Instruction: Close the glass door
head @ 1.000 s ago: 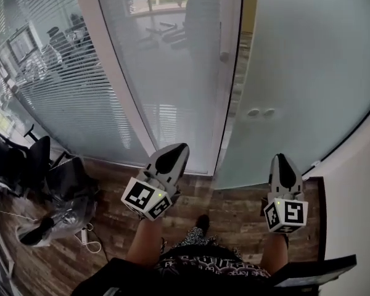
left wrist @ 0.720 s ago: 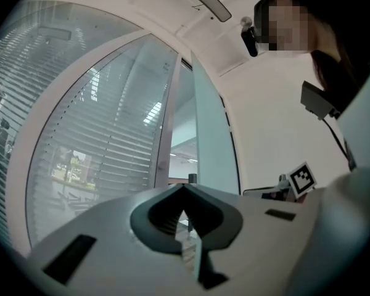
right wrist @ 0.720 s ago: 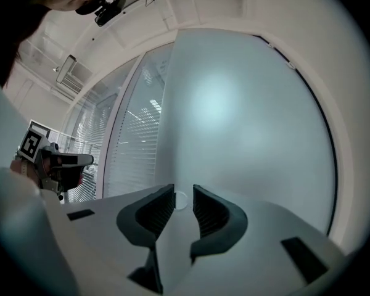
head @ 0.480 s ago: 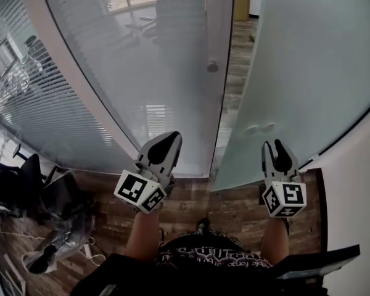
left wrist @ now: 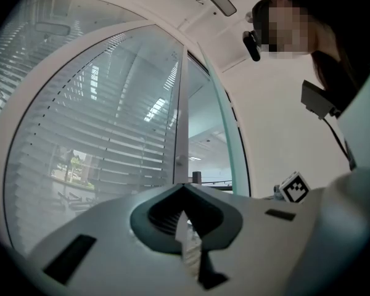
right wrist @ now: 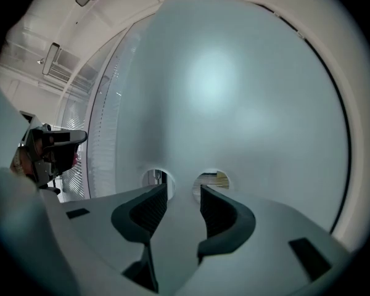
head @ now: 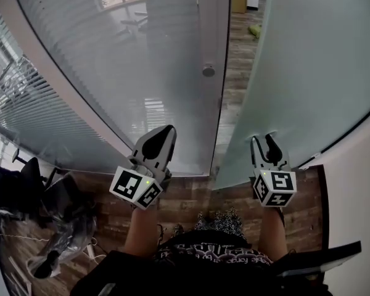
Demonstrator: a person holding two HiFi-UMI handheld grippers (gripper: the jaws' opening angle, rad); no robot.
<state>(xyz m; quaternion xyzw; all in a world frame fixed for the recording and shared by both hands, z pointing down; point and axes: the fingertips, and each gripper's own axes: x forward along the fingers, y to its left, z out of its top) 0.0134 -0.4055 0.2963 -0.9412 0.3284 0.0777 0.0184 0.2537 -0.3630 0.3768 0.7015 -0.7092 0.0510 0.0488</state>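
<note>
The frosted glass door (head: pixel 308 73) stands ajar on the right, with a narrow gap (head: pixel 234 48) between it and the fixed glass panel (head: pixel 142 73) with blinds. Two round fittings (right wrist: pixel 213 179) sit low on the door. My right gripper (head: pixel 263 145) points at them from close range; its jaws have just been opening and stand open with nothing between them (right wrist: pixel 184 193). My left gripper (head: pixel 162 137) is shut and empty, held before the fixed panel, its closed tip (left wrist: pixel 184 187) aimed at the panel's edge.
A round metal knob (head: pixel 208 71) sits on the fixed panel's frame beside the gap. Dark office chairs (head: pixel 24 184) and cables crowd the wooden floor (head: pixel 191 196) at the left. A white wall (head: pixel 357 196) closes off the right side.
Both grippers have moved forward toward the glass. The right gripper's jaws went from shut to open and now sit right at the door's round fittings.
</note>
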